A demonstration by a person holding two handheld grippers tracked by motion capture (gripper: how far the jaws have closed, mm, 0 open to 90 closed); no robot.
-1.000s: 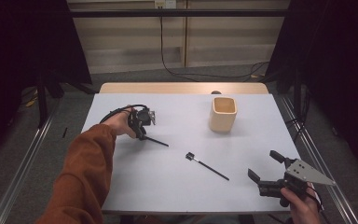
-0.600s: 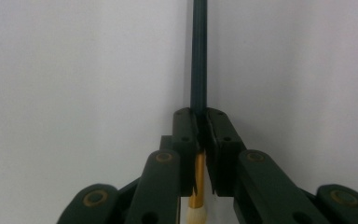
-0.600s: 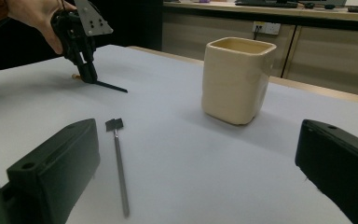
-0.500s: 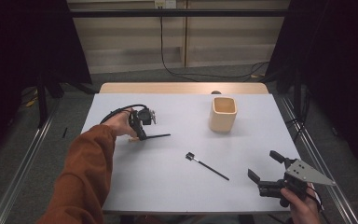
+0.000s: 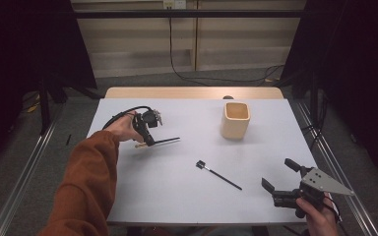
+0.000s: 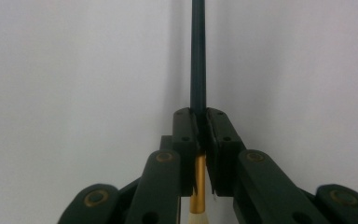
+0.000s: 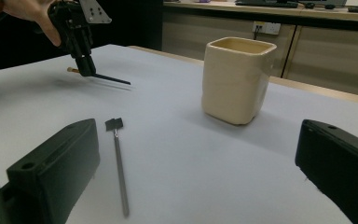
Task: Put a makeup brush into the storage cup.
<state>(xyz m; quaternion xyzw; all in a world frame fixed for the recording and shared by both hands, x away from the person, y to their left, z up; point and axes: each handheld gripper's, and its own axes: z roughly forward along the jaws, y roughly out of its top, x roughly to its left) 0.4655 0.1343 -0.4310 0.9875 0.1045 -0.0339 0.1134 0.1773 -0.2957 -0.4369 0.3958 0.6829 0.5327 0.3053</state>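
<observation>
My left gripper (image 5: pixel 147 139) is at the table's left middle, shut on a thin brush (image 5: pixel 166 141) with a dark shaft. In the left gripper view the jaws are clamped on the shaft (image 6: pixel 198 56), with a gold ferrule and cream end behind them. The brush hangs just above the table, pointing right. A second thin dark stick (image 5: pixel 220 176) with a small square head lies flat mid-table. My right gripper (image 5: pixel 278 173) stands open near the front right corner, with that stick (image 7: pixel 119 177) ahead between its jaws. The right gripper view also shows the left gripper (image 7: pixel 86 68).
A cream square cup (image 5: pixel 236 120) stands upright at the back right, also in the right gripper view (image 7: pixel 237 79). The white table (image 5: pixel 177 206) ends in a wooden strip at the far side. Metal rails run along both sides.
The free end of the brush in my left gripper has swung up, from slanting down toward the table to nearly level. My right gripper has stayed in place.
</observation>
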